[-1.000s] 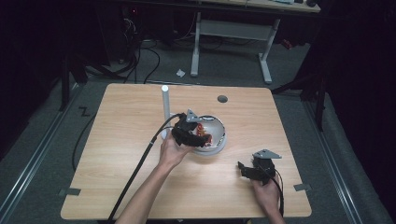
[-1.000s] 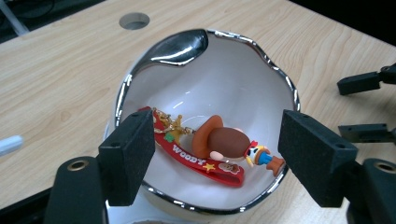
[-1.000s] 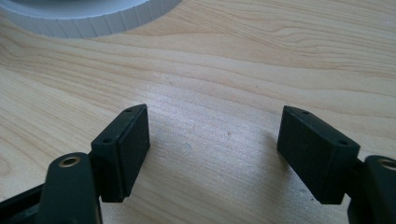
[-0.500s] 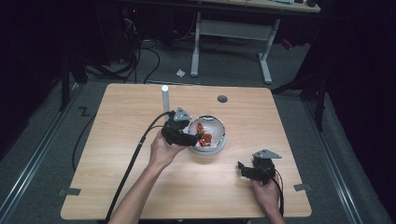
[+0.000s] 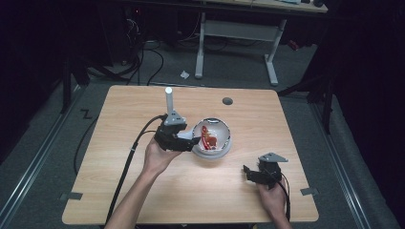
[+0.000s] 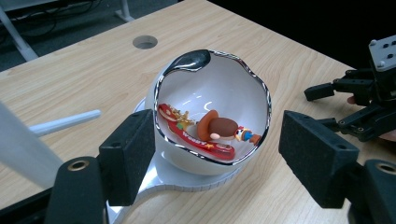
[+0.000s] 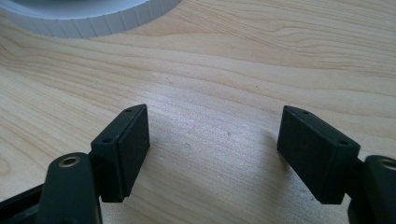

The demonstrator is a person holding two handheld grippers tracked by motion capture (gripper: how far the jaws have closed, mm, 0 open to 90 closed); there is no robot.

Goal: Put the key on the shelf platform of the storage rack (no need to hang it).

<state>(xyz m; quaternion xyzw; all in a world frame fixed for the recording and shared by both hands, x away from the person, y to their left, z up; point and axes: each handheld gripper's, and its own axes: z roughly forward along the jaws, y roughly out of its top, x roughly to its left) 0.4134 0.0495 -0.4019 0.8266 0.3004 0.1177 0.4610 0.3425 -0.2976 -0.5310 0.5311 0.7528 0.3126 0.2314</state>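
A lab: a lone wooden table under dark surrounds, cables trailing across grey floor.

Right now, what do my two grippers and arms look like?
Both are black two-jaw tools. The left gripper has thick, blocky black pads, brass-coloured rivets at the jaw hinges, a grey three-cornered plate on top and a black cable trailing toward the table's near edge. The right gripper matches: grey plate, same pads and rivets, black cable. Both forearms are bare, no sleeves in view.
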